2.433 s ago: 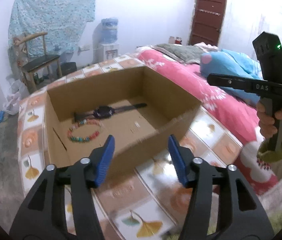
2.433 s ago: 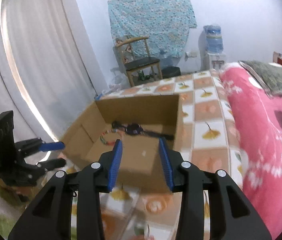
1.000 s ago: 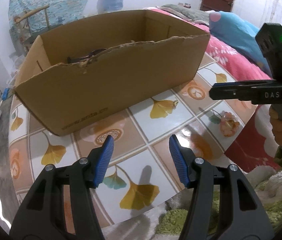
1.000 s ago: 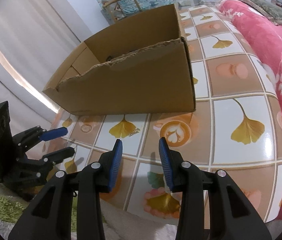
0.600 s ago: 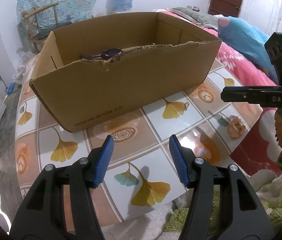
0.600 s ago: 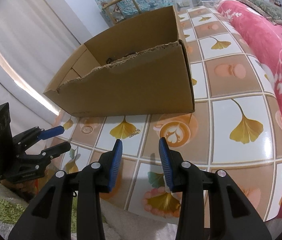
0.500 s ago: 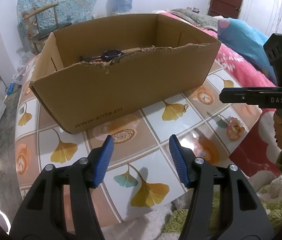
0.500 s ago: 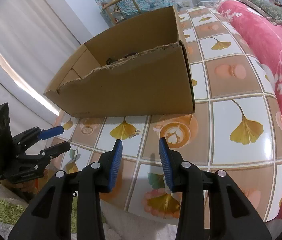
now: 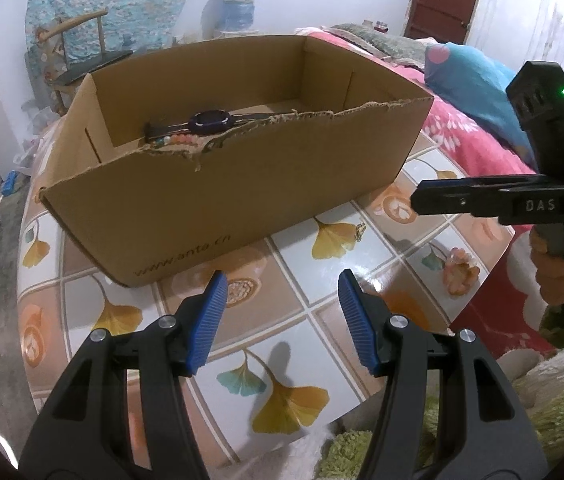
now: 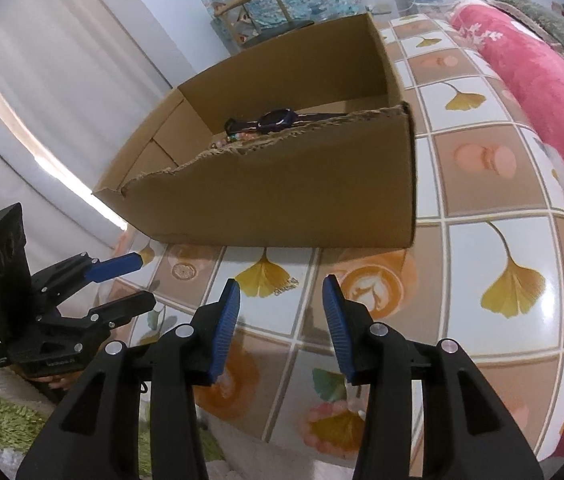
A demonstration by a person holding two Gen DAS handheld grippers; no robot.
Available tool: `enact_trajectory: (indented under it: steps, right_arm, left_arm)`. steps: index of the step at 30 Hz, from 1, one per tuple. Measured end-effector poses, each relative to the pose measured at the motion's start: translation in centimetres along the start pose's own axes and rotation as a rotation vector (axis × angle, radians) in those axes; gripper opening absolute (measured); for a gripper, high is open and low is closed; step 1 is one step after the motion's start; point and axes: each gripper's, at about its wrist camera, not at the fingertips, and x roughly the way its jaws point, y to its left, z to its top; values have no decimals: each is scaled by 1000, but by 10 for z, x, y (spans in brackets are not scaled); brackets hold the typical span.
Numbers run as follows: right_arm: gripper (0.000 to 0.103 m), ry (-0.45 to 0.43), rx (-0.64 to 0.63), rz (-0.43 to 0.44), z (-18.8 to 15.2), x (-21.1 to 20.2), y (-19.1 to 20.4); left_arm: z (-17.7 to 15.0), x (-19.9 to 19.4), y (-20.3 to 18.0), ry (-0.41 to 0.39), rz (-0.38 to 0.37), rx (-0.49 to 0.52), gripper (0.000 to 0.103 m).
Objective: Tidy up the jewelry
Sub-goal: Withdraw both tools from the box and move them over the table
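Note:
A brown cardboard box (image 9: 233,184) stands on the tiled table (image 9: 322,320). Inside it lie a dark watch (image 9: 209,120) and a multicoloured bead bracelet (image 9: 173,140); the right wrist view also shows the watch (image 10: 277,118). A small gold piece (image 9: 360,232) and a pink bead bracelet (image 9: 460,276) lie on the tiles in front of the box. My left gripper (image 9: 282,312) hangs open over the near tiles, empty. My right gripper (image 10: 279,312) is opening, with nothing between its pads; the pink bracelet (image 10: 334,412) shows partly beneath it.
A bed with a pink blanket (image 10: 542,80) runs along the table's right side. A green rug (image 9: 562,420) lies below the near edge. A chair (image 9: 81,52) and a water dispenser (image 9: 237,4) stand by the far wall. A hand (image 9: 558,272) holds the right gripper (image 9: 422,202).
Both grippers came down from above the box to the table's near edge. Over the last second the left view rose a little, showing more of the box's inside. The right jaws spread slightly.

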Motion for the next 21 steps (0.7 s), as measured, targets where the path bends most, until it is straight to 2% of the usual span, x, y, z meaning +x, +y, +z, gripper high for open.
enact_trajectory:
  steps: [11, 21]
  right_arm:
    - [42, 45, -11, 5, 13, 19, 3]
    - [42, -3, -16, -42, 13, -2, 4]
  left_arm:
    - [0, 5, 16, 6, -20, -35, 55]
    - [-5, -15, 38, -30, 52, -72, 55]
